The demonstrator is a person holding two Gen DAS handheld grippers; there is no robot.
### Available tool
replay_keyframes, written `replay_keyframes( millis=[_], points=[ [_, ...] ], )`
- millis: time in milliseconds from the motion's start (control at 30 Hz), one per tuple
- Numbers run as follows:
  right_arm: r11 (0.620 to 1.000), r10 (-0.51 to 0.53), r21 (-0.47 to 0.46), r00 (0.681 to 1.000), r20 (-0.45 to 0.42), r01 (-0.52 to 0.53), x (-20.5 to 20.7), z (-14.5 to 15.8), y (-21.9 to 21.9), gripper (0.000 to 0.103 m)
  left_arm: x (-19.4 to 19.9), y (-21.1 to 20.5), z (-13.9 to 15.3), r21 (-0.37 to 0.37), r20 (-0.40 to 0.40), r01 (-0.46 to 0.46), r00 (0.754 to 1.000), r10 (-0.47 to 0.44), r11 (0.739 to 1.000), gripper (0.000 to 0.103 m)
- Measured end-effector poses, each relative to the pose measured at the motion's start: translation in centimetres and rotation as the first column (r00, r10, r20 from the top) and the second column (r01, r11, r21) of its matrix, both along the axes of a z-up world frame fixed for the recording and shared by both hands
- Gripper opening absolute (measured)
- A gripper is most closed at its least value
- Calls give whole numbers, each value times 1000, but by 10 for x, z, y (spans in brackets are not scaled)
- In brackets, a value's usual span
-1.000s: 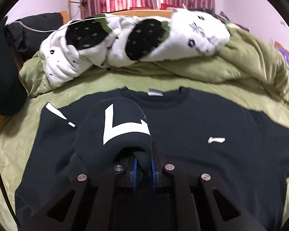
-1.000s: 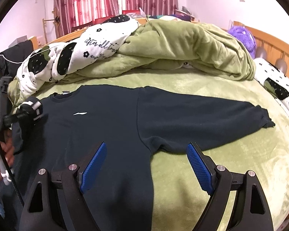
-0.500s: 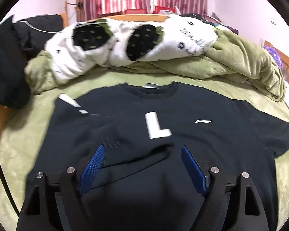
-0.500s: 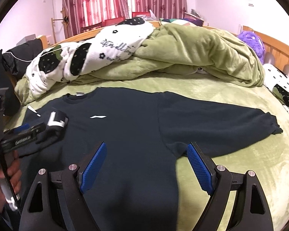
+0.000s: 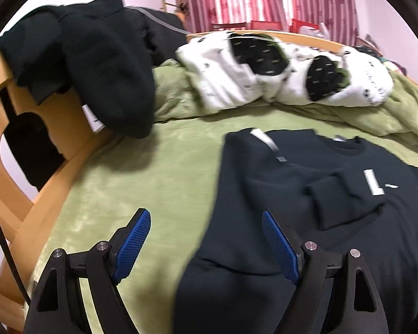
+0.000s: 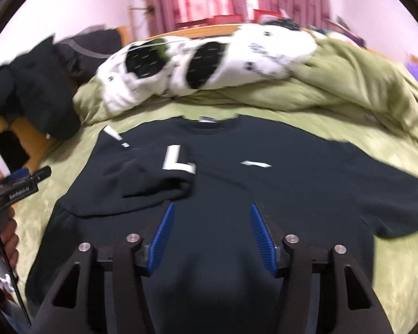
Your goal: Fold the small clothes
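A black sweatshirt lies flat, front up, on the green bed cover. Its left sleeve, with a white "L" mark, is folded across the chest; it also shows in the left wrist view. The other sleeve runs out to the right. My left gripper is open and empty over the sweatshirt's left edge and the cover. It also shows at the left of the right wrist view. My right gripper is open and empty above the sweatshirt's lower middle.
A white and black patterned quilt and a bunched green blanket lie at the back. Dark clothes hang over the wooden bed frame at the left. Bare green cover lies left of the sweatshirt.
My left gripper let go of the sleeve, left it folded on the chest, and drew back to the left. My right gripper swung left over the sweatshirt's body.
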State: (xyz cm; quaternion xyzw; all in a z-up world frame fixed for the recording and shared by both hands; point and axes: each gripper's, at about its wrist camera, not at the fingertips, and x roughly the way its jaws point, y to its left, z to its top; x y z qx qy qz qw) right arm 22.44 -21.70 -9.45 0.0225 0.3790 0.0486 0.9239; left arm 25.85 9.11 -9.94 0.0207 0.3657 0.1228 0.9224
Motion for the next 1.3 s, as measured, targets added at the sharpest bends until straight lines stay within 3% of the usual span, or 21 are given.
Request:
replay_keyframes(
  millis=[67, 233, 367, 467, 533, 667, 700, 733, 767, 800, 833, 933, 1033, 1300],
  points=[
    [999, 39, -25, 999, 12, -39, 14, -6, 32, 66, 5, 16, -9, -2, -13, -23, 1000, 23, 1000, 81],
    [988, 140, -61, 990, -21, -141, 52, -32, 98, 67, 16, 43, -29, 10, -38, -42, 998, 42, 999, 81],
    [970, 194, -136, 979, -57, -200, 77, -60, 139, 69, 19, 60, -40, -56, -57, -57, 997, 54, 997, 81],
    [960, 193, -186, 977, -91, -207, 95, -83, 155, 69, 21, 59, -45, -53, -61, -51, 997, 48, 997, 81],
    [958, 180, -208, 979, -96, -197, 104, -92, 159, 76, 23, 54, -47, -34, -53, -36, 998, 34, 999, 81],
    [964, 157, -192, 978, -134, -181, 122, -106, 158, 80, 23, 49, -49, -16, -46, -23, 999, 22, 1000, 81],
    [969, 150, -179, 980, -129, -172, 124, -104, 156, 71, 23, 49, -50, -18, -47, -26, 999, 25, 1000, 81],
    [975, 125, -172, 986, -108, -143, 122, -101, 152, 53, 24, 50, -49, -21, -51, -27, 998, 26, 999, 81],
    [978, 109, -166, 989, -101, -125, 121, -99, 148, 47, 24, 51, -50, -28, -52, -32, 998, 31, 999, 81],
    [981, 96, -158, 990, -102, -111, 121, -97, 142, 18, 24, 53, -50, -43, -51, -37, 998, 35, 998, 81],
    [983, 81, -154, 991, -103, -96, 120, -94, 134, 13, 23, 55, -49, -59, -50, -42, 998, 39, 997, 81],
    [994, 90, -46, 991, -96, -95, 114, -77, 103, 12, 22, 60, -49, -99, -44, -49, 998, 45, 994, 81],
    [997, 22, -78, 999, -32, -25, 100, -50, 74, 12, 22, 60, -50, -126, -45, -44, 998, 39, 991, 81],
    [990, -127, 55, 992, -9, 127, 70, -13, -32, 12, 26, 58, -66, -225, -79, -47, 996, 30, 973, 81]
  ],
)
